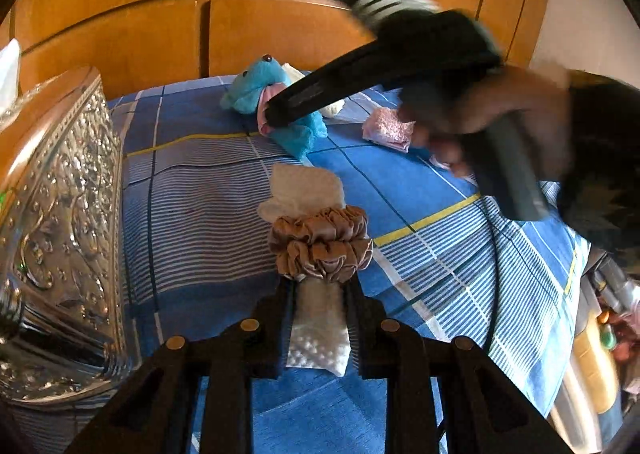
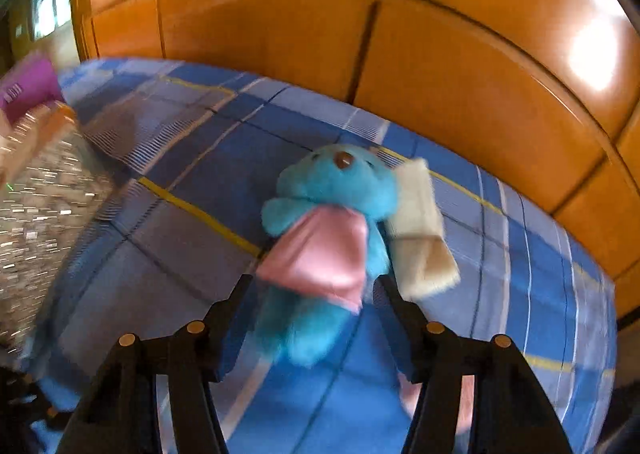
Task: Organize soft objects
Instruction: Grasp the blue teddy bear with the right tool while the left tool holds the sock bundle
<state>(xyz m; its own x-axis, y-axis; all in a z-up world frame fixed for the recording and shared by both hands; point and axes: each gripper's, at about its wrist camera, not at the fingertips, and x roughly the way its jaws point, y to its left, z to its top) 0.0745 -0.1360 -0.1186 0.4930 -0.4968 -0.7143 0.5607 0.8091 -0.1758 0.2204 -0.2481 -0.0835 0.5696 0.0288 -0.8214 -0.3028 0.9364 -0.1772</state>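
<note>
A blue teddy bear (image 2: pixel 332 190) with a pink cloth (image 2: pixel 320 258) on its chest lies on the blue plaid bed; it also shows in the left wrist view (image 1: pixel 264 82). My right gripper (image 2: pixel 316 286) is open, its fingers on either side of the bear's body, and in the left wrist view it (image 1: pixel 272 114) reaches the bear from the right. My left gripper (image 1: pixel 320 286) is shut on a white knobbly cloth (image 1: pixel 316 338) that has a tan scrunchie (image 1: pixel 320 242) around it. A cream folded cloth (image 2: pixel 420 230) lies beside the bear.
An embossed silver box (image 1: pixel 60 234) stands at the left on the bed (image 1: pixel 200 194). A pink sparkly cloth (image 1: pixel 388 130) lies to the right of the bear. An orange wooden headboard (image 1: pixel 160 34) closes off the far side. Clutter lies off the bed's right edge.
</note>
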